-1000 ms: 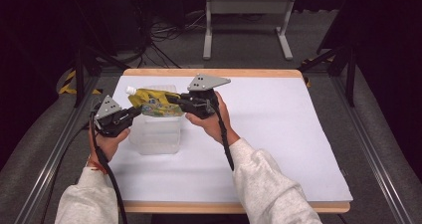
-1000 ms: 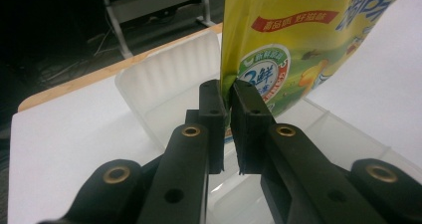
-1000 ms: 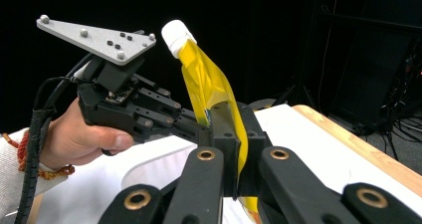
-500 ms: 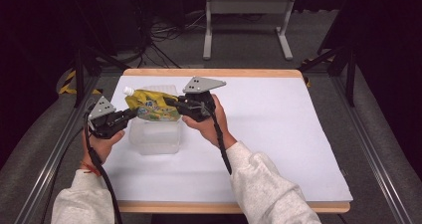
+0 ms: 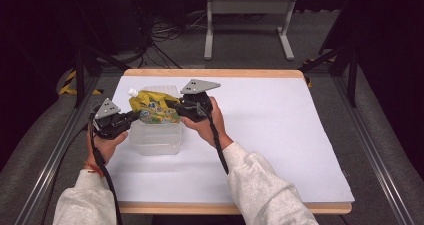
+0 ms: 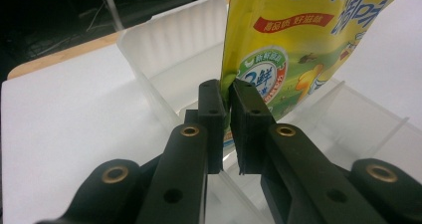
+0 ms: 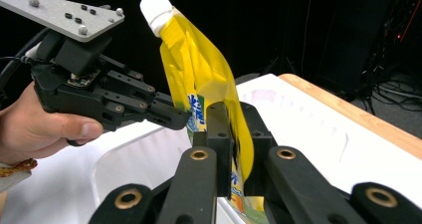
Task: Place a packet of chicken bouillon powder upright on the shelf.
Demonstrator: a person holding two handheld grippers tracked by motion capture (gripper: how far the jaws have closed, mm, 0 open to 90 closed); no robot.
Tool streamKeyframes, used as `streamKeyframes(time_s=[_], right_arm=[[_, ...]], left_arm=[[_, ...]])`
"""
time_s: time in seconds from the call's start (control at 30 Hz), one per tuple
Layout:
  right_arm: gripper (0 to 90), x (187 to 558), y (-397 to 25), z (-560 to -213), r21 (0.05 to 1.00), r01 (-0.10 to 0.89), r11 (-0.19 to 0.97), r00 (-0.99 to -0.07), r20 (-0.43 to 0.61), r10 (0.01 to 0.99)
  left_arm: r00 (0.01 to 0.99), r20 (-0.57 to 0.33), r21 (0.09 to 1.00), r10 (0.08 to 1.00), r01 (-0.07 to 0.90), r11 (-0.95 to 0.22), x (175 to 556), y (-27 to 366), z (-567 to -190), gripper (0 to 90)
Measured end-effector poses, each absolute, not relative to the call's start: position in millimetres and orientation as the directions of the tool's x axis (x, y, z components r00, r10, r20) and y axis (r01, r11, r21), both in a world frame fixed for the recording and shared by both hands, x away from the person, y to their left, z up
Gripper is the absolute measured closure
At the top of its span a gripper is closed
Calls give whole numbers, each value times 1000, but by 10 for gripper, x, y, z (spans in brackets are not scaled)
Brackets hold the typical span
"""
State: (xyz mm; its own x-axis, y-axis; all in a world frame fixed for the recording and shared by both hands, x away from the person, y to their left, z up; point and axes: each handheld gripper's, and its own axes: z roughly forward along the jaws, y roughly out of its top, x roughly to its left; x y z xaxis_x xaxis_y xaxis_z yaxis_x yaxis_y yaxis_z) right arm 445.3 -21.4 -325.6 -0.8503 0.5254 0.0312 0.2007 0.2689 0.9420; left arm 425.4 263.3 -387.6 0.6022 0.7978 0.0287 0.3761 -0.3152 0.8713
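Pouch [image 5: 151,108] of yellow colour, with a white cap [image 5: 132,92], hangs between both tongs, just above the clear plastic container [image 5: 155,137] that stands on the white worktop [image 5: 280,135]. Left tongs [image 5: 136,114] are closed on one edge of the pouch; in the left gripper view the two black jaws press together with the thin edge of the pouch [image 6: 298,50] between them, and almost no gap stays. Right tongs [image 5: 171,105] grip the opposite edge; in the right gripper view its jaws stand narrow around the yellow foil [image 7: 209,84], which passes between them, and the white cap [image 7: 156,5] points up and away from these tongs. In this same view the left tongs [image 7: 185,120] come from the left side and touch the pouch just in front of the right jaws, with the person's left hand [image 7: 40,122] behind it. The pouch is nearly upright but leans a little, with the cap end toward the far left corner of the container. Below the left tongs the container [image 6: 169,59] shows thin dividing walls and a ribbed far wall. The right hand [image 5: 202,125] holds its gripper over the near right side of the container
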Motion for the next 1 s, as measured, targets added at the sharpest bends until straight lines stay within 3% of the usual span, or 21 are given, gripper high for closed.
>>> streamKeyframes(time_s=[0.47, 0.67, 0.73, 1.0], right_arm=[[868, 4554, -226, -3368, 931, 227, 285, -841, 40, 539], [884, 4565, -229, -3409, 930, 231, 287, -841, 42, 539], [891, 4569, -225, -3426, 931, 235, 281, -842, 50, 536], [897, 4557, -154, -3449, 928, 225, 298, -843, 32, 537]], left_arm=[[582, 4, 899, 813, 355, -258, 4228, 2628, -3875, 747], [567, 56, 908, 822, 314, -278, 4183, 2581, -3838, 792], [560, 47, 909, 827, 320, -268, 4187, 2597, -3842, 859], [558, 34, 902, 829, 341, -266, 4214, 2601, -3862, 878]])
